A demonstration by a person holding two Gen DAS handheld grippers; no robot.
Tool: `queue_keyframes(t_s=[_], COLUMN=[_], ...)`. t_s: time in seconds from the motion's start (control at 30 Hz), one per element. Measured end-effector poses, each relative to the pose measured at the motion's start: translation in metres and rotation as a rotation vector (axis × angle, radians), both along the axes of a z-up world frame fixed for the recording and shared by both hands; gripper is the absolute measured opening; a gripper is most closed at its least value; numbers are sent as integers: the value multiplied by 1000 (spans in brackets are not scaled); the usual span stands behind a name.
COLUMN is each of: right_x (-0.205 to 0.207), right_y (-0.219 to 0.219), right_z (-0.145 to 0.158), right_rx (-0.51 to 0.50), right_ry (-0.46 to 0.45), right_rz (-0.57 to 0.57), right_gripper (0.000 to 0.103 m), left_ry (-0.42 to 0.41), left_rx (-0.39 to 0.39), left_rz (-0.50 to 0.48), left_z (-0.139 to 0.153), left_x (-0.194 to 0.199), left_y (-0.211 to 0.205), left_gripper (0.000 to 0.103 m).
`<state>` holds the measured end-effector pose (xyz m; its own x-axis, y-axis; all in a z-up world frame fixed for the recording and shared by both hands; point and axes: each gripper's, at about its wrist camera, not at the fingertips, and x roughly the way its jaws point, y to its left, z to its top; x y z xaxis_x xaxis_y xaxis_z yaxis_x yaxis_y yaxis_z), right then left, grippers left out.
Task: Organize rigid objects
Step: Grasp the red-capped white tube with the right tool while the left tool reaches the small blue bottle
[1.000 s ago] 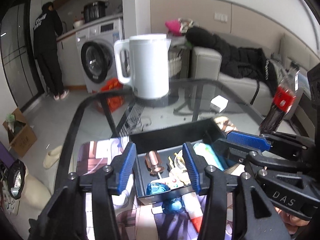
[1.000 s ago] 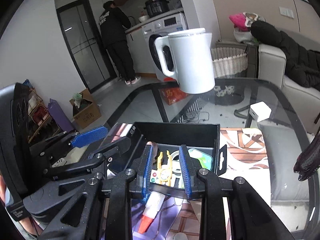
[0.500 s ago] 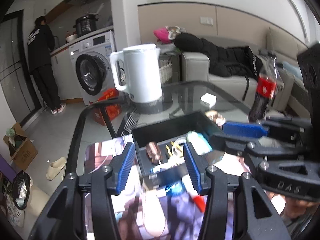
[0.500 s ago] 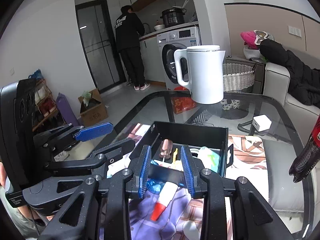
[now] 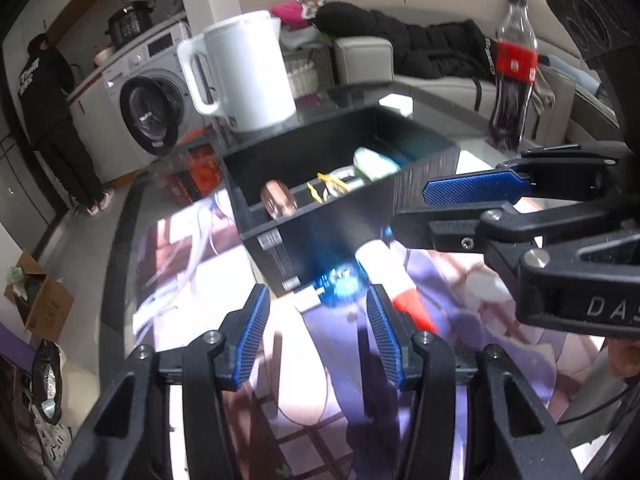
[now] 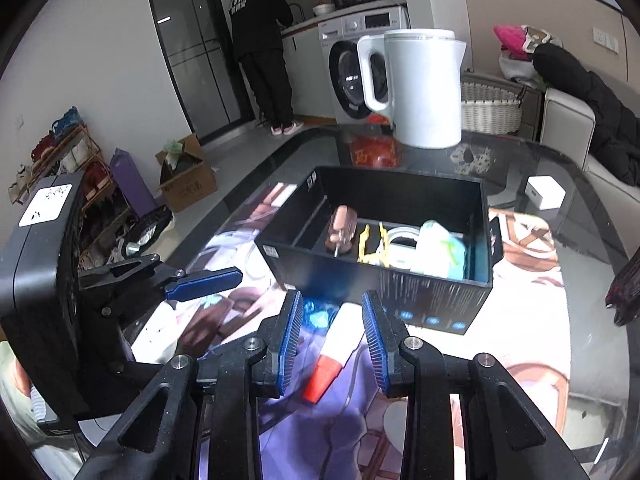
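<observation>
— Showing what, around my claws?
— Black box (image 6: 384, 240) on the glass bench (image 6: 560, 168); inside, a brown-handled tool (image 6: 340, 226), a yellow clip (image 6: 370, 244) and a pale green packet (image 6: 438, 250). White kettle (image 6: 420, 88) stands behind it.
— Anything in the way?
— A white tube with a red cap (image 6: 332, 354) and a blue item (image 6: 316, 314) lie just before the box. My right claw (image 6: 331, 340) is spread around the tube; my left claw (image 5: 316, 344) is spread, empty. Cola bottle (image 5: 512, 68) stands well apart.

black box (image 6: 436, 292), white red-capped tube (image 6: 334, 350)
</observation>
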<state>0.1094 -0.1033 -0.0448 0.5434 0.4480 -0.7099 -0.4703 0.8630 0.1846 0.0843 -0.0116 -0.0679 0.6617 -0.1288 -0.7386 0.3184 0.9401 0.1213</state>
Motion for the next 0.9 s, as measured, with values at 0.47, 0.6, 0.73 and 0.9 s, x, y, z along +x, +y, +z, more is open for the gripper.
queue_keyframes(t_s=[0.47,0.6,0.73,0.9], right_x=[22,21,20,20], right_y=[5,-7,-20,-29], right_z=[-58,-59,-61,-62], right_rx=[-82,-89,-85,-77], right_ry=[143,141,143,150], right_rz=[25,4,-7,-15], right_gripper=[33,33,33,33], left_ry=[102,107,111,106], left_rx=[7,0,7,12], left_rz=[-14,-17,-34,-45], left_z=[-27,-26,-28,-28], left_x=[12,18,24,32], left_y=[-2,-4,-11,-18], left_gripper=[50,50,50,51])
